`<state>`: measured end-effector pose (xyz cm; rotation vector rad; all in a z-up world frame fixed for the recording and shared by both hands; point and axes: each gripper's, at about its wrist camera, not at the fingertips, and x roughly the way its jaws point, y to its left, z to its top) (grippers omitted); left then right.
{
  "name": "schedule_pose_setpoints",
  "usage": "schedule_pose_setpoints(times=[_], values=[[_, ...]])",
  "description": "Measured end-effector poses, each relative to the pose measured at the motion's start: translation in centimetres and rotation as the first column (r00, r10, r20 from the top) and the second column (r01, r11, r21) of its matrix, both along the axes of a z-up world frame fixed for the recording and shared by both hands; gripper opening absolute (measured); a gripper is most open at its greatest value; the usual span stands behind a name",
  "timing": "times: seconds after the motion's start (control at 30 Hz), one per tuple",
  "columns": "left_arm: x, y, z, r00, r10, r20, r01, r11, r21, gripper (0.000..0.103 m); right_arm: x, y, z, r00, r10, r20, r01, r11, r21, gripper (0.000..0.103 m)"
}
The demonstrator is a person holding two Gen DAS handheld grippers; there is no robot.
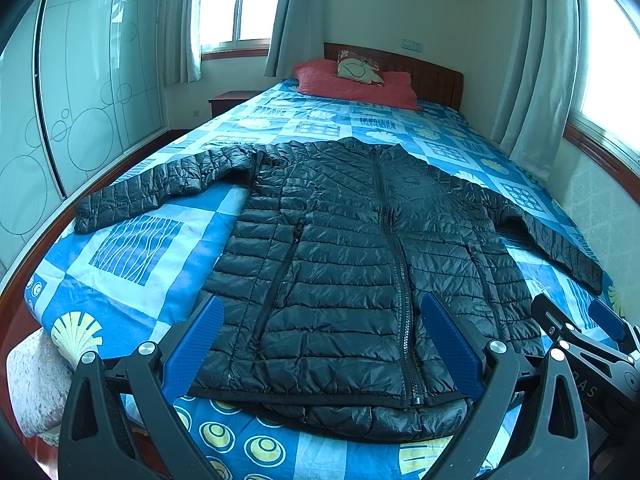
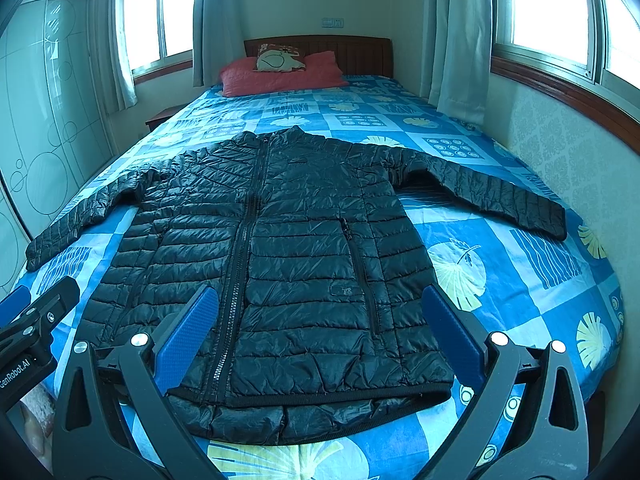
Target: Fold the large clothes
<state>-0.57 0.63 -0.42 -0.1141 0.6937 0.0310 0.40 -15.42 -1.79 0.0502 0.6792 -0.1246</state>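
A black quilted puffer jacket (image 1: 340,264) lies flat and zipped, front up, on the bed, both sleeves spread out to the sides, hem toward me. It also shows in the right wrist view (image 2: 280,264). My left gripper (image 1: 320,308) is open and empty, hovering above the jacket's hem, blue pads (image 1: 200,344) wide apart. My right gripper (image 2: 320,300) is open and empty above the hem as well. The right gripper shows at the right edge of the left wrist view (image 1: 580,332); the left gripper shows at the left edge of the right wrist view (image 2: 36,320).
The bed has a blue patterned sheet (image 1: 132,248) and a wooden headboard (image 2: 352,50). Red pillows (image 2: 280,72) and a small cushion (image 2: 280,58) lie at the head. A wardrobe (image 1: 80,100) stands left, a wall with windows (image 2: 560,128) right, a nightstand (image 1: 228,100) far left.
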Motion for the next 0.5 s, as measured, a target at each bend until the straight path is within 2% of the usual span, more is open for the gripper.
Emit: schedule_pose_setpoints(times=[0.5], values=[[-0.14,0.13,-0.45,1.0,0.0,-0.005,0.0,1.0,-0.001,0.098,0.03,0.21,-0.42,1.0,0.001,-0.005,-0.001,1.0,-0.001,0.101]])
